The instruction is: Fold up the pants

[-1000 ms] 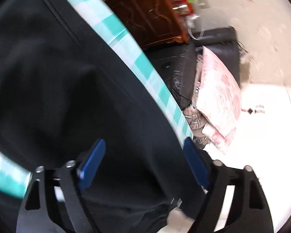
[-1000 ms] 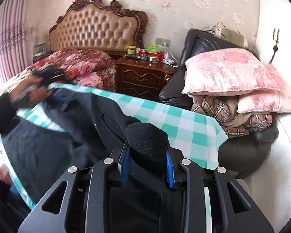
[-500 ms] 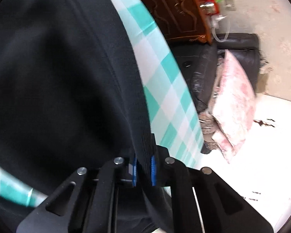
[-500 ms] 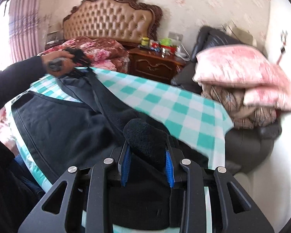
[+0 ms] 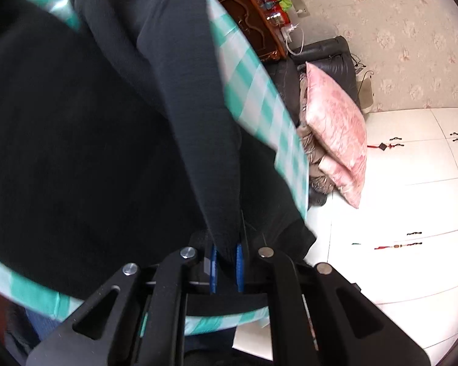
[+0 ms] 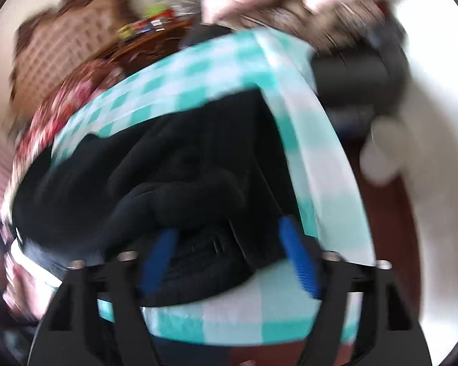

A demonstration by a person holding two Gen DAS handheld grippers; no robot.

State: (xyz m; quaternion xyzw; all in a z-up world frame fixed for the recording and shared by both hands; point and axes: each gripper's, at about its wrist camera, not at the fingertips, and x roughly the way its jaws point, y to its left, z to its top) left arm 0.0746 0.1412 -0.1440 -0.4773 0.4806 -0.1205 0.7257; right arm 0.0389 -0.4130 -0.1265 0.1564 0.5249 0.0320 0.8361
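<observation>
**Black pants pinched by the left gripper, released by the right**

The black pants (image 5: 76, 152) are spread over a table covered by a teal-and-white checked tablecloth (image 5: 259, 97). In the left wrist view, a strip of the dark fabric is drawn up from the far side of the table and runs down into the left gripper (image 5: 226, 259), whose blue pads (image 5: 238, 262) are closed tightly on it with almost no gap left between them. The rest of the garment is seen lying flat beneath this raised strip, and one edge of it hangs over the near side of the cloth.

In the right wrist view, which is heavily blurred, the right gripper (image 6: 229, 253) is held above a bunched fold of the pants (image 6: 174, 195) near the corner of the table. Its jaws have just been opening and are now spread wide; the blue pads (image 6: 296, 256) stand on either side of the bunched fabric, and no pressing on it can be made out. The fabric is seen resting on the tablecloth (image 6: 198, 73) between the fingers.

Beyond the table, a dark leather armchair (image 5: 326, 58) is seen, with a pink pillow (image 5: 336, 122) and a plaid blanket (image 5: 313, 149) stacked on it. A carved wooden nightstand (image 5: 250, 30) carrying small items is placed beside the chair, against floral wallpaper (image 5: 397, 30). A tufted headboard (image 6: 55, 52) and red floral bedding (image 6: 64, 100) are visible, blurred, in the right wrist view.
</observation>
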